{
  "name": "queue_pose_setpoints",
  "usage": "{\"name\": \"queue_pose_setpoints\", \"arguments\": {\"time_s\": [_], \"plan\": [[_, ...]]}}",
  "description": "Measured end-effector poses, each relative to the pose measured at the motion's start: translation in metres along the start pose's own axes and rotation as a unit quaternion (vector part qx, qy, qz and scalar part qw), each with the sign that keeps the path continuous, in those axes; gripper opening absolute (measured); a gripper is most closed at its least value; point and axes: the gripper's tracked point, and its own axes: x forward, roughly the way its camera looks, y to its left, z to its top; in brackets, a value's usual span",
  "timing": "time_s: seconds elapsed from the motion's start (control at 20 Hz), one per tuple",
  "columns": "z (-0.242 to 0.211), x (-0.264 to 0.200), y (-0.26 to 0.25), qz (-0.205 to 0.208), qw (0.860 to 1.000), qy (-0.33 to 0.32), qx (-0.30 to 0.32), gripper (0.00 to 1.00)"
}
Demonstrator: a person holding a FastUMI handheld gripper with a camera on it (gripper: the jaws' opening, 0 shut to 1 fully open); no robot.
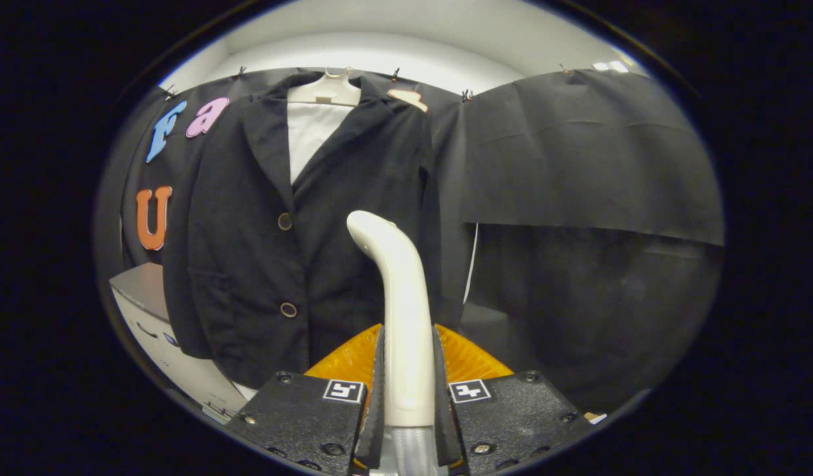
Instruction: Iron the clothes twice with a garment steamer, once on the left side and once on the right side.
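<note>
The steamer (398,291) is held upright between the two fingers (380,396) of the gripper (408,387), which are pressed against its pale handle from both sides. The long axis of the steamer runs straight up and away from the fingers. Near the top the handle bends, so that its rounded end is turned up and to the left, toward the jacket (294,225). Whether that end touches the cloth cannot be told; it is seen in front of the jacket's lower half, to the right of the two buttons (286,264).

The jacket is hung beyond the fingers and a little to their left, on a pale hanger (327,89) at the top of the booth. It is dark, with its lapels open over a white panel (310,135) at the chest. Its front is faced toward the gripper and its length runs from the hanger down toward the fingers.

An orange ribbed part (353,360) is seen just behind the fingers, on both sides of the handle. Most of it is hidden by the fingers and by the gripper's body, so what it is cannot be made out. The lowest part of the handle is cut off between the fingers. The hem of the jacket is lost in shadow behind the orange part.

A white box or cabinet (148,311) is placed left of the fingers, partly covered by the jacket's sleeve. A thin white cord (472,264) is hung down to the right of the jacket, against the dark cloth wall (591,172).
</note>
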Motion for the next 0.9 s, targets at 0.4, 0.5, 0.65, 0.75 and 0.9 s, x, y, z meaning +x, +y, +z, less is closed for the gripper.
{"name": "queue_pose_setpoints", "arguments": {"time_s": [0.4, 0.5, 0.65, 0.75, 0.9], "plan": [[-0.061, -0.01, 0.002, -0.026, 0.999, 0.038, -0.012, 0.34], [-0.077, -0.01, 0.004, -0.033, 0.998, 0.047, -0.015, 0.34], [-0.1, -0.011, 0.006, -0.037, 0.997, 0.06, -0.013, 0.34], [-0.116, -0.011, 0.009, -0.035, 0.997, 0.071, -0.013, 0.34], [-0.141, -0.017, 0.014, -0.032, 0.996, 0.087, -0.017, 0.34]]}}
